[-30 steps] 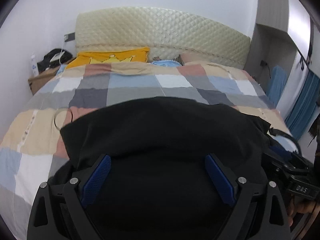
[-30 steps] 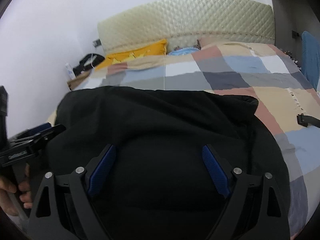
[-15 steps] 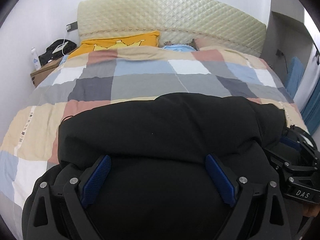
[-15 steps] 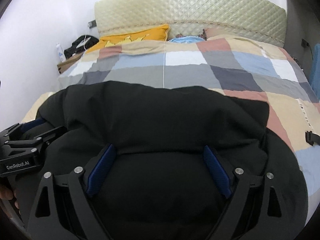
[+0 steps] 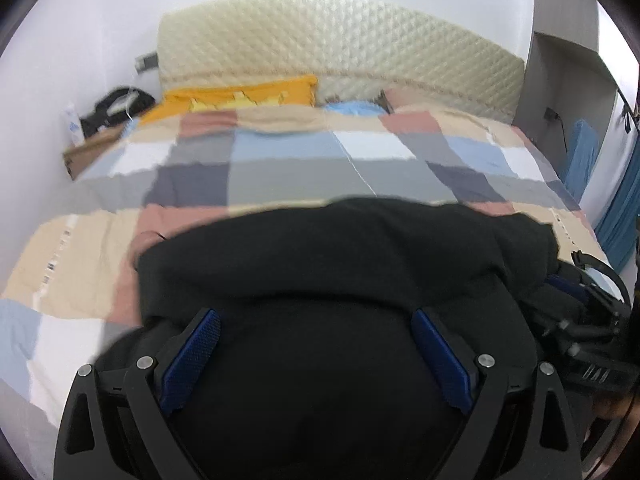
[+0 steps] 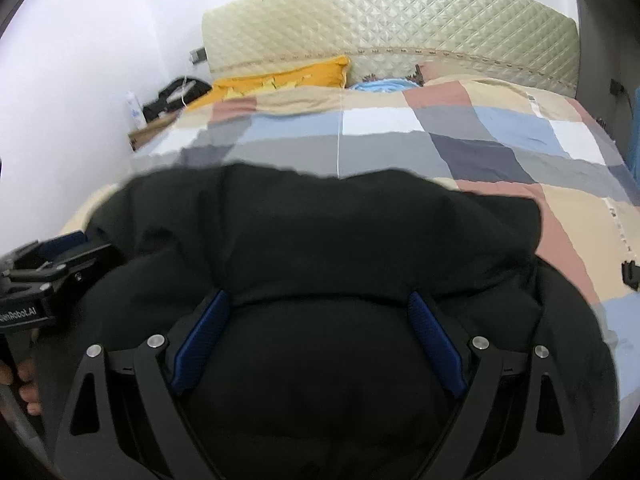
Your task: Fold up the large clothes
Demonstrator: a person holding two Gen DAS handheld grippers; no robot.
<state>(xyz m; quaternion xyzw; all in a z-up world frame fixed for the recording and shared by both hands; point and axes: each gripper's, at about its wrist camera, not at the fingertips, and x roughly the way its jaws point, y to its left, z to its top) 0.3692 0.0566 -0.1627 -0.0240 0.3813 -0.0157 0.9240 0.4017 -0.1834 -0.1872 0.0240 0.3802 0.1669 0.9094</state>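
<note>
Black garment (image 5: pixel 344 264) is bunched on the near end of the bed (image 5: pixel 344 172), on the patchwork quilt and well short of the headboard (image 5: pixel 340 44). It fills the lower half of both wrist views.

My left gripper (image 5: pixel 316 348) has its jaws spread wide. The blue pads (image 5: pixel 192 356) stand apart with black cloth mounded between them; no pinch. My right gripper (image 6: pixel 320 340) is the same: splayed, fabric bulging in the gap, not clamped.

Key relation: the garment lies straight ahead of both grippers, toward the headboard, and partly under them. Its long axis runs across the bed, side to side, parallel to the headboard. My two grippers sit along that same line. In the right wrist view the left gripper (image 6: pixel 44 280) is at the garment's left end. In the left wrist view the right gripper (image 5: pixel 580 320) is at its right end, blurred. Neither is clearly nearer; each is at its own end.

A raised fold edge crosses just beyond the fingertips in both views.

My read: a fold is part done, and the next move needs both grippers working that fold line together, or the bundle skews. The thick cloth looks soft and slumpy.
</note>
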